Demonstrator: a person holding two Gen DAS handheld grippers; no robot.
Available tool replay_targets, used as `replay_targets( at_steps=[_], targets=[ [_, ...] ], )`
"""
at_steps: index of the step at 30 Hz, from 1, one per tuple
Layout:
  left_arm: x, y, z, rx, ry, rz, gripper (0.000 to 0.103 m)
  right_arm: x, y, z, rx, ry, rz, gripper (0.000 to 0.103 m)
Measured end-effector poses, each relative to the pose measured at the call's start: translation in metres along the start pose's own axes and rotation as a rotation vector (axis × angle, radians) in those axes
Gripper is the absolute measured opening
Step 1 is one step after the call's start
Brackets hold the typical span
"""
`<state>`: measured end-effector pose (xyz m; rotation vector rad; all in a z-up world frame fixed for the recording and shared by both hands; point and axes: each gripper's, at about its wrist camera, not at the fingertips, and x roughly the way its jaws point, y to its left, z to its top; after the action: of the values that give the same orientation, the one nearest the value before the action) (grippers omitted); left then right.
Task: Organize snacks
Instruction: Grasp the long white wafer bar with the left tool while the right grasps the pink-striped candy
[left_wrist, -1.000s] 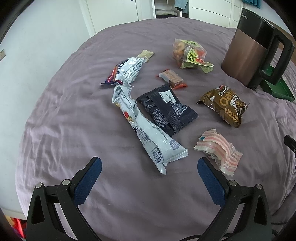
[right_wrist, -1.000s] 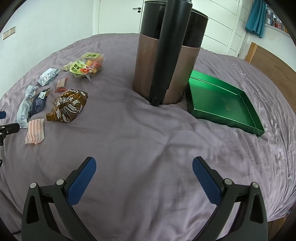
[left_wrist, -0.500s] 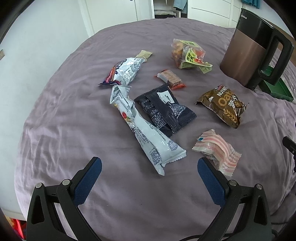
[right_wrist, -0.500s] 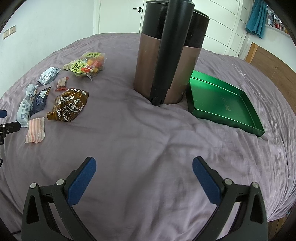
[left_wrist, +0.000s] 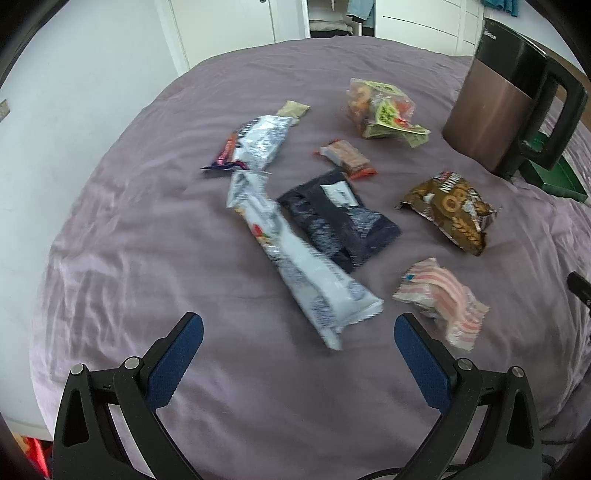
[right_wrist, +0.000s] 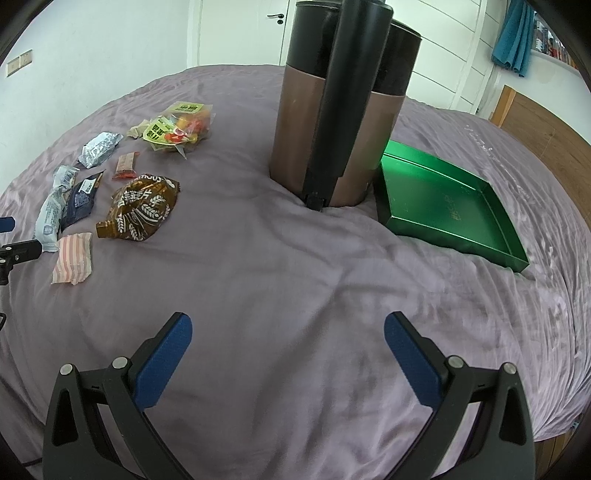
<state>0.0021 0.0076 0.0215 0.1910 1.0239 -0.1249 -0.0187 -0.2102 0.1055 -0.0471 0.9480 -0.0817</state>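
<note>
The left gripper (left_wrist: 298, 334), jaws spread and empty, has eased toward the long white foil snack packet (left_wrist: 295, 258) at twelve o'clock, probably lining up a first pick. The right gripper (right_wrist: 288, 338) hangs released; the shiny green metal tray (right_wrist: 448, 206) lies at one o'clock, empty.

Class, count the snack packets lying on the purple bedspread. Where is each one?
8. Far left: small beige sachet, silver packet. Centre: long white packet, dark navy packet, small orange bar. Right: clear mixed-snack bag, brown oat bag, pink striped packet. The kettle may hide more.
</note>
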Motion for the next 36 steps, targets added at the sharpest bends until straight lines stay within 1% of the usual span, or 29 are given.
replay_targets(
  at_steps=[6,10,13,20,25,30,33,36],
  targets=[
    [-0.007,0.032,0.003,-0.037,-0.021,0.049,0.102,-0.004,0.013,0.011,-0.01,-0.021,0.034,0.103],
    [-0.011,0.048,0.007,-0.062,-0.031,0.054,0.102,-0.005,0.025,0.02,-0.018,-0.035,0.075,0.103],
    [-0.01,0.047,0.01,-0.065,-0.028,0.04,0.102,-0.004,0.035,0.024,-0.022,-0.038,0.11,0.103],
    [0.01,0.017,0.019,-0.03,0.011,0.002,0.102,0.002,0.061,0.028,-0.068,-0.025,0.176,0.103],
    [0.026,0.007,0.028,-0.03,0.04,0.0,0.102,0.004,0.071,0.03,-0.074,-0.015,0.227,0.103],
    [0.043,0.014,0.032,-0.05,0.08,-0.008,0.102,0.008,0.086,0.029,-0.106,0.003,0.29,0.103],
    [0.053,0.022,0.031,-0.07,0.103,-0.013,0.102,0.013,0.101,0.029,-0.146,0.022,0.336,0.103],
    [0.061,0.03,0.031,-0.089,0.123,-0.018,0.102,0.017,0.114,0.03,-0.176,0.035,0.363,0.103]
  ],
)
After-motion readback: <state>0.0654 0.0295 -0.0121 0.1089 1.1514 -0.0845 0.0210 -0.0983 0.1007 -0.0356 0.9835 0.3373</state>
